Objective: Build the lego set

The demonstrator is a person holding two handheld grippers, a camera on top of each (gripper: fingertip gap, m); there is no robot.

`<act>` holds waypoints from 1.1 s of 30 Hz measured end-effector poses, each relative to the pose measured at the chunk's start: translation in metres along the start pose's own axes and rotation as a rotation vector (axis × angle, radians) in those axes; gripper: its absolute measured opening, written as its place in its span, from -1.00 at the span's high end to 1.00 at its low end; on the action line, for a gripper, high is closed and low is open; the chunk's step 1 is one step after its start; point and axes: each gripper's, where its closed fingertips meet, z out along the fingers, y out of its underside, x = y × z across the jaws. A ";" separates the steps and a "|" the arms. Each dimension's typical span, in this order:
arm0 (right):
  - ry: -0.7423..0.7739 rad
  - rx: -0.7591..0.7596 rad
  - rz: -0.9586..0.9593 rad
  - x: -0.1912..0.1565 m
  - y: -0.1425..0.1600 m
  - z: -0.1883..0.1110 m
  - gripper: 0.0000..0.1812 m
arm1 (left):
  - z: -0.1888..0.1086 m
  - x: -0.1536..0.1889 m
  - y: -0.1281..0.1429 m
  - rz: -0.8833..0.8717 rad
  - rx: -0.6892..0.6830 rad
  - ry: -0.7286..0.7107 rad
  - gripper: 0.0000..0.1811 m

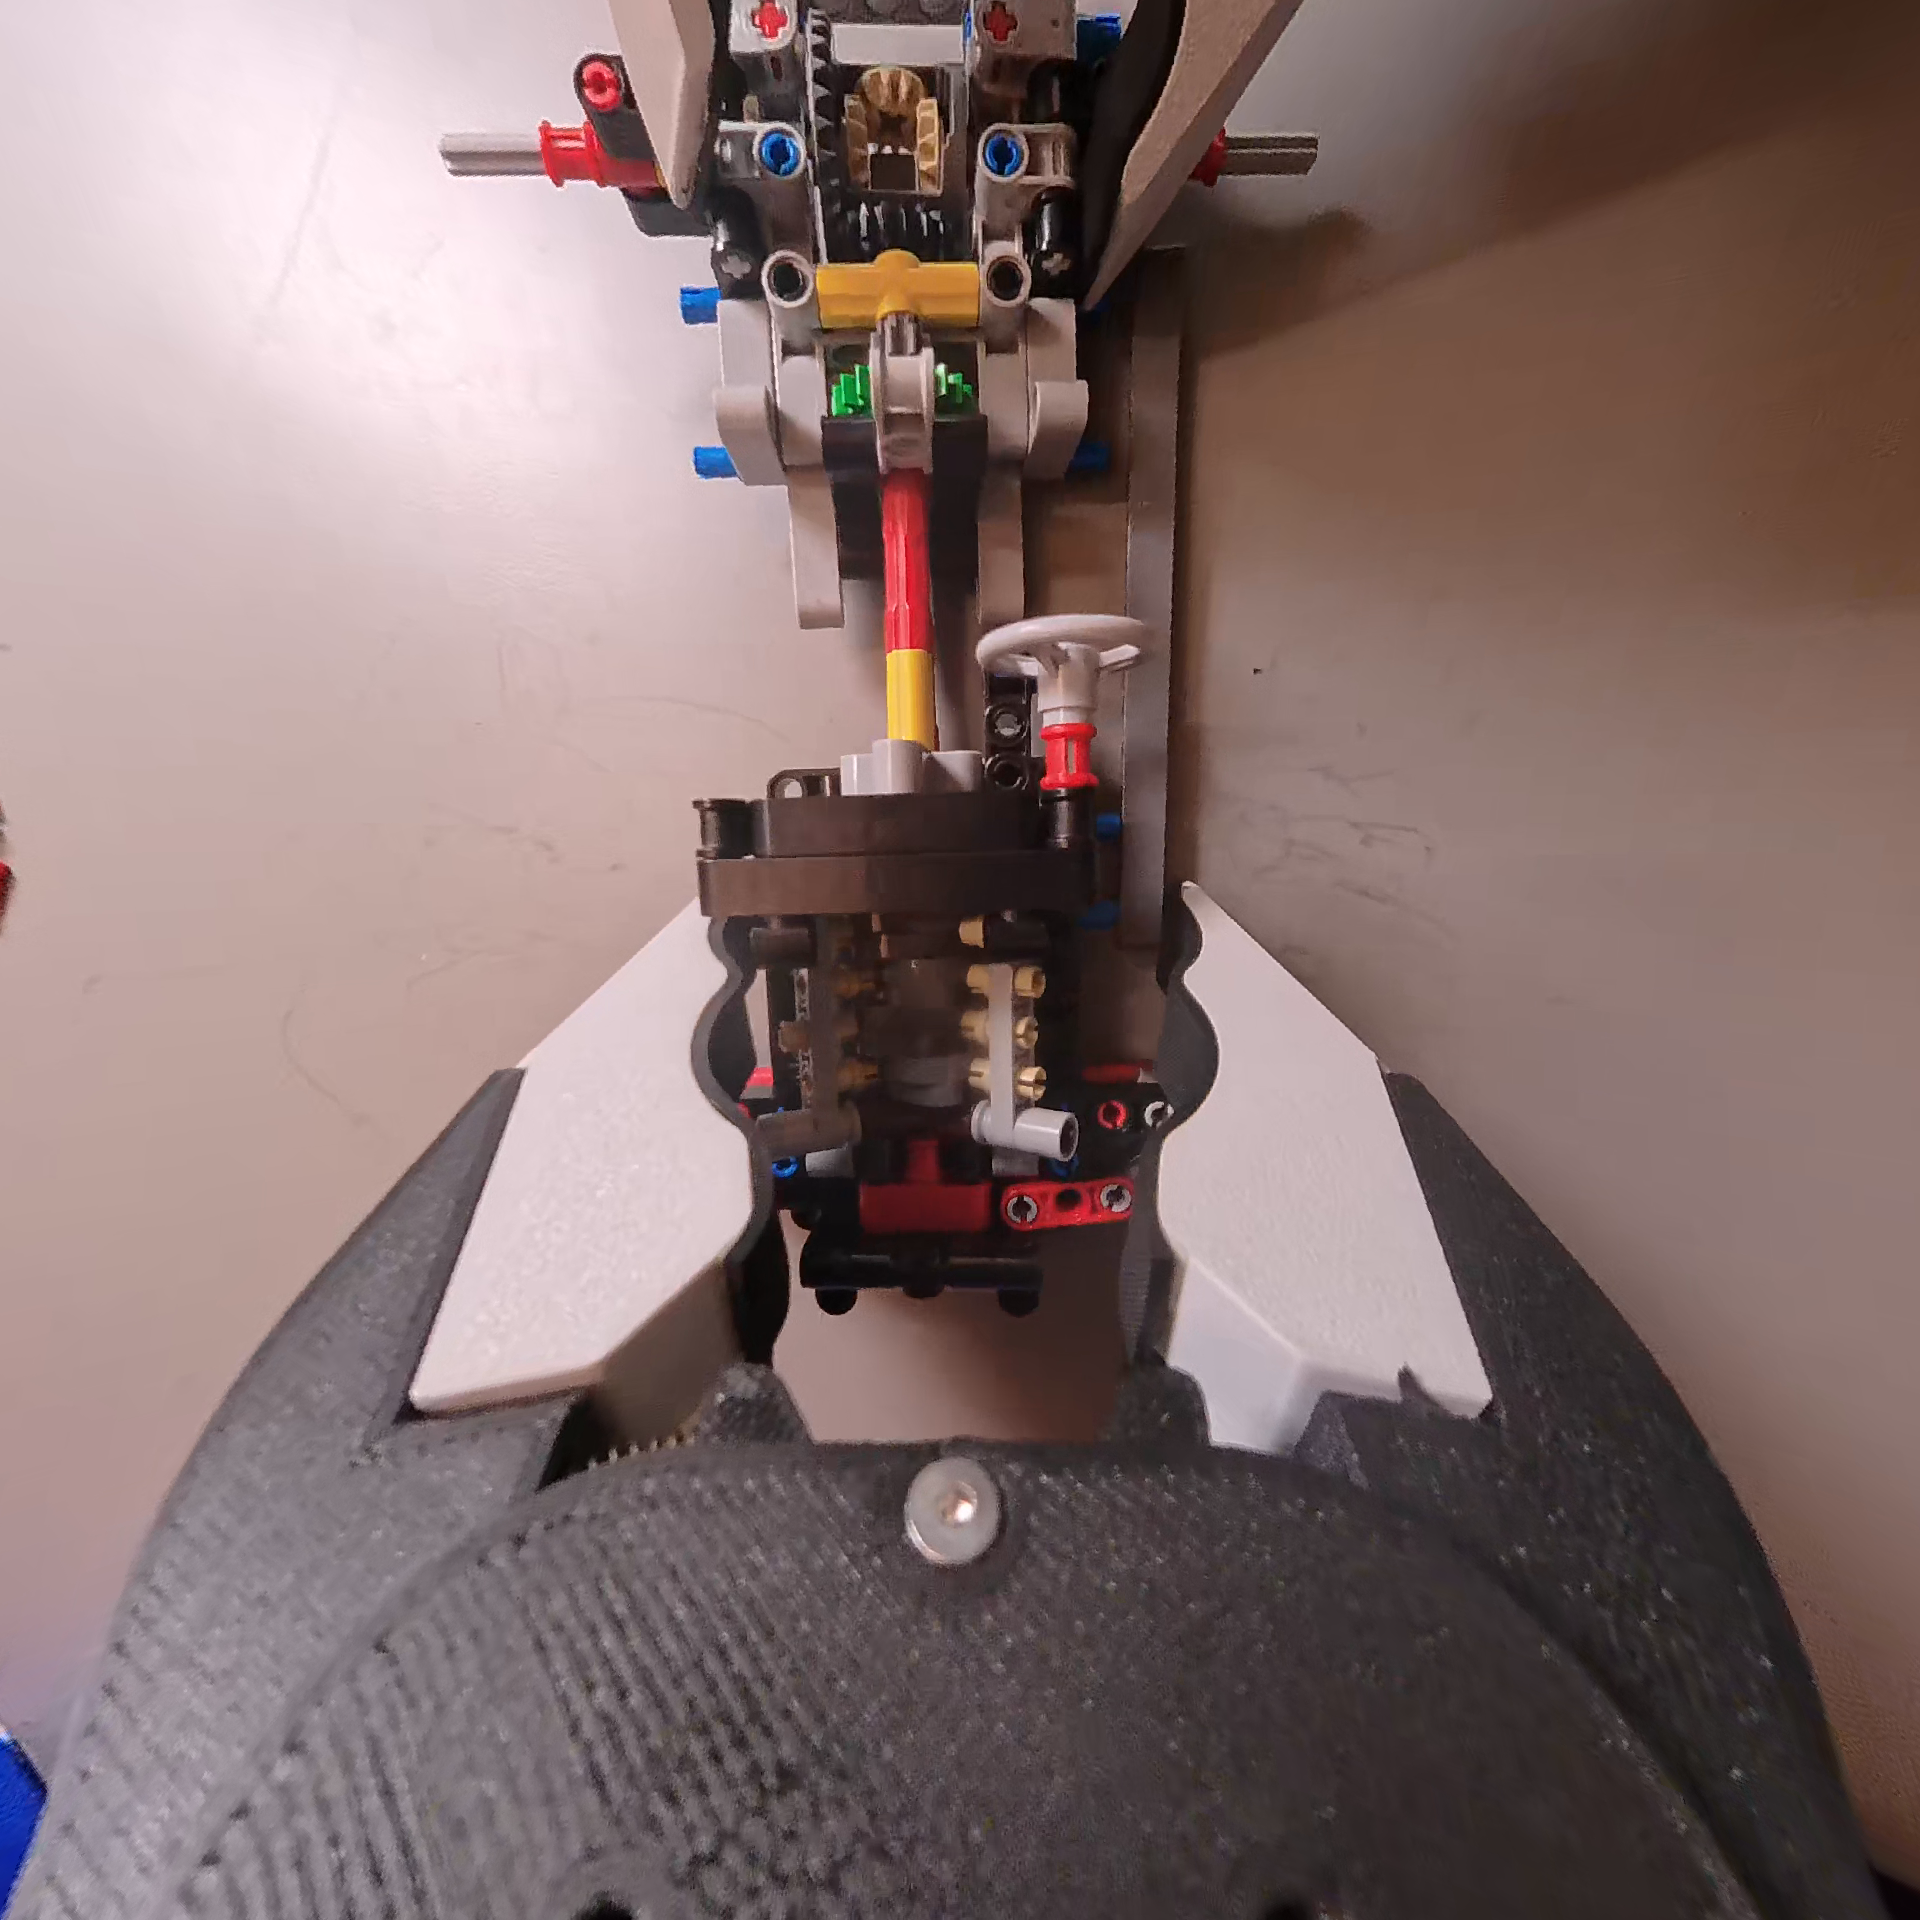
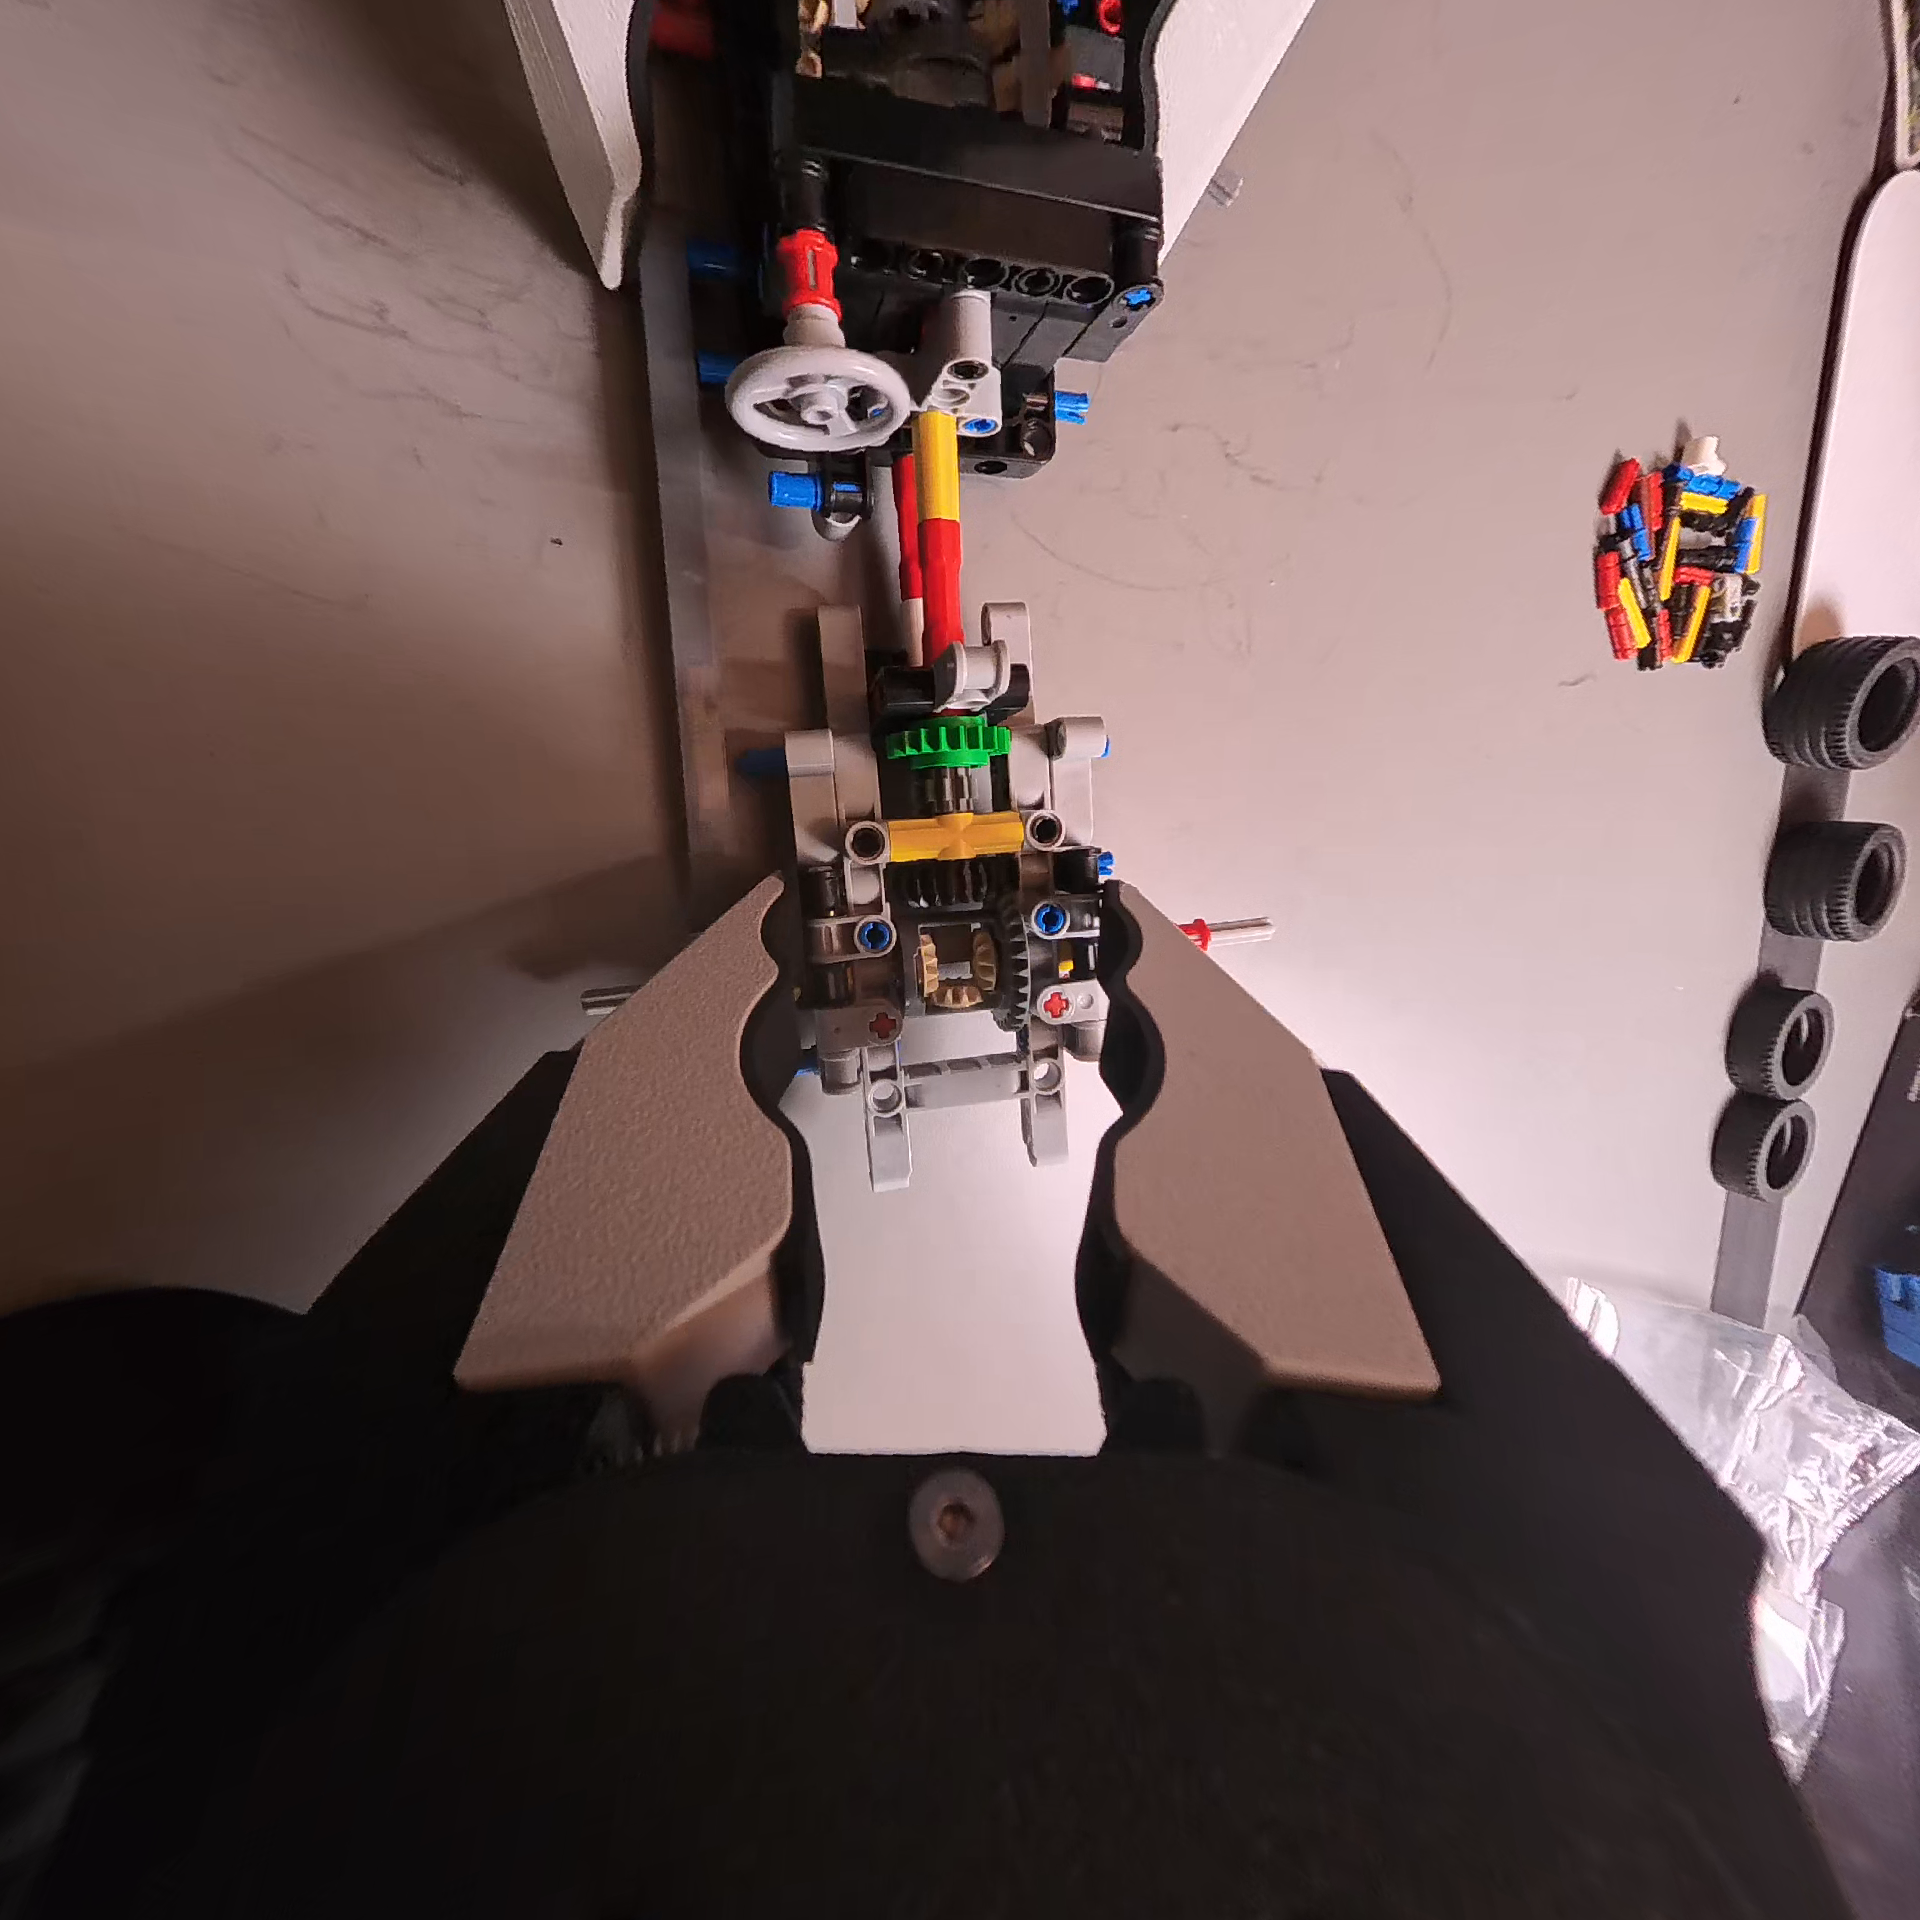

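Pale, scuffed tabletop (image 2: 1351, 727) fills the background in both wrist views, and one partly built lego chassis (image 1: 904, 582) lies lengthwise on it between the two grippers. One red-and-yellow axle (image 1: 906, 613) runs down the model's middle, joining a dark engine block (image 1: 899, 862) at one end to a grey differential frame (image 2: 945, 935) at the other. One white steering wheel (image 2: 818, 400) stands beside the axle near the dark block, one green gear (image 2: 945, 740) sits behind one yellow cross-piece (image 2: 951, 836), and one tan bevel gear cluster (image 2: 954, 971) shows inside the grey frame. Off to the side in the right wrist view, four black tyres (image 2: 1844, 701) lie in a row along a pale board's edge, one heap of small red, yellow, blue and black pins (image 2: 1678, 566) rests on the table near them, and one crinkled clear plastic bag (image 2: 1766, 1455) lies at the lower edge. The left gripper (image 1: 935, 1049) points straight along the model, its two white fingers (image 1: 623, 1122) clamped against the sides of the dark engine end. The right gripper (image 2: 945, 997) faces it from the opposite end, its two fingers (image 2: 665, 1101) pressed on either flank of the grey differential frame, so the chassis is gripped at both ends, level with the table.
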 end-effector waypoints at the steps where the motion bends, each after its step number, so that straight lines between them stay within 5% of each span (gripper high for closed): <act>1: 0.000 -0.002 0.000 0.000 0.000 0.000 0.41 | 0.000 0.000 0.000 0.001 0.001 -0.002 0.14; 33: -0.016 -0.109 -0.104 0.000 -0.001 0.001 0.41 | -0.003 0.004 -0.001 0.004 0.079 -0.079 0.14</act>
